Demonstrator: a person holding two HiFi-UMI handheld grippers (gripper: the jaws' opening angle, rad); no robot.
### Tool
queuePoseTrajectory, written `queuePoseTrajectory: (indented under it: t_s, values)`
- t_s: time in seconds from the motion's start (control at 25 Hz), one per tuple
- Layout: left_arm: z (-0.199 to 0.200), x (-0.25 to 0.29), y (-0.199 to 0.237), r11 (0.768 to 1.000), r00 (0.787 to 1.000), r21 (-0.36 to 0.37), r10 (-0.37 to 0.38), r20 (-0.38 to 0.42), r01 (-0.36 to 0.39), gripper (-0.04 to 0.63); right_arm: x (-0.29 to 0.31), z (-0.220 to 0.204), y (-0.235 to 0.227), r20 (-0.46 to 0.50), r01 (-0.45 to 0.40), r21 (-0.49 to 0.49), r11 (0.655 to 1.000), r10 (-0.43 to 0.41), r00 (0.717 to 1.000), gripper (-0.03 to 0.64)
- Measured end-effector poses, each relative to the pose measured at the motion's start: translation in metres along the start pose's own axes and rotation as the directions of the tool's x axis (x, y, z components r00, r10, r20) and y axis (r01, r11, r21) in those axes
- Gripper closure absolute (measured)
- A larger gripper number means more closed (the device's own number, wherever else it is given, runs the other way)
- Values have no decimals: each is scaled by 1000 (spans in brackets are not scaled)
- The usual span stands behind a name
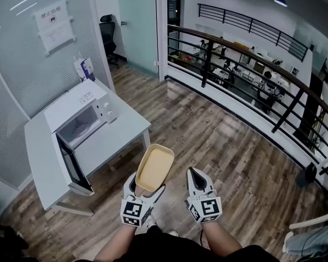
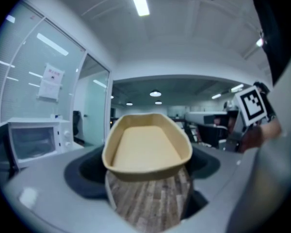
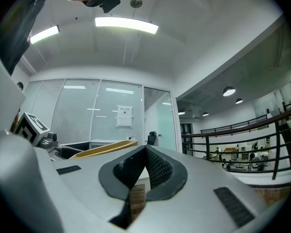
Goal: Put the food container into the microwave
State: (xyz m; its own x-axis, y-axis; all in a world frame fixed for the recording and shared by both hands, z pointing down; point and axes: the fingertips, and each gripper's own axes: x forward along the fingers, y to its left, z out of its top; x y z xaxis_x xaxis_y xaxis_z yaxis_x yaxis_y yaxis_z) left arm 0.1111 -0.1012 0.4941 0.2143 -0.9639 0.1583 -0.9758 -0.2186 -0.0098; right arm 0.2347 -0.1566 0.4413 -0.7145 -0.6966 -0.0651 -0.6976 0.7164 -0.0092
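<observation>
A tan, empty food container (image 1: 154, 167) is held out over the wooden floor, its near rim pinched in my left gripper (image 1: 144, 191), which is shut on it. In the left gripper view the container (image 2: 146, 147) fills the middle, just past the jaws. The white microwave (image 1: 83, 113) stands on a white table (image 1: 123, 132) ahead and to the left, its door (image 1: 72, 165) swung wide open; it also shows in the left gripper view as the microwave (image 2: 35, 137) at the left. My right gripper (image 1: 195, 176) is beside the container, shut and empty, with its tips meeting (image 3: 145, 149).
A glass partition wall (image 1: 22, 48) runs behind the table. A dark railing (image 1: 251, 75) guards an open drop to a lower floor on the right. An office chair (image 1: 108, 31) stands at the back. Wooden floor (image 1: 218, 152) lies between me and the table.
</observation>
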Motion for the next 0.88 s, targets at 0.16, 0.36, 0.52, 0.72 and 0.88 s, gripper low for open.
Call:
queuePoseTrajectory:
  t_s: [0.16,0.36,0.52,0.72,0.88]
  values:
    - [4,14,30,1000,1000,7,5,7,-5,117,37,3,8,0,-22,-15,1000,22,1000,611]
    - [8,28,70,1000,1000,1,13,24,-13,116,80,1,26,-17,-60,-49,997,59,998,611]
    - [8,32,104,999,999,-37,33,21,-32,117,112,4,41,-19,-73,-76,994,72,997,611]
    - [2,36,139,998,998,-38,56,14,-56,117,141,5,52,-20,-67,-96,993,66,998,611]
    - [0,36,161,998,998,-27,59,14,-59,117,159,8,62,-16,-58,-103,993,56,998,611]
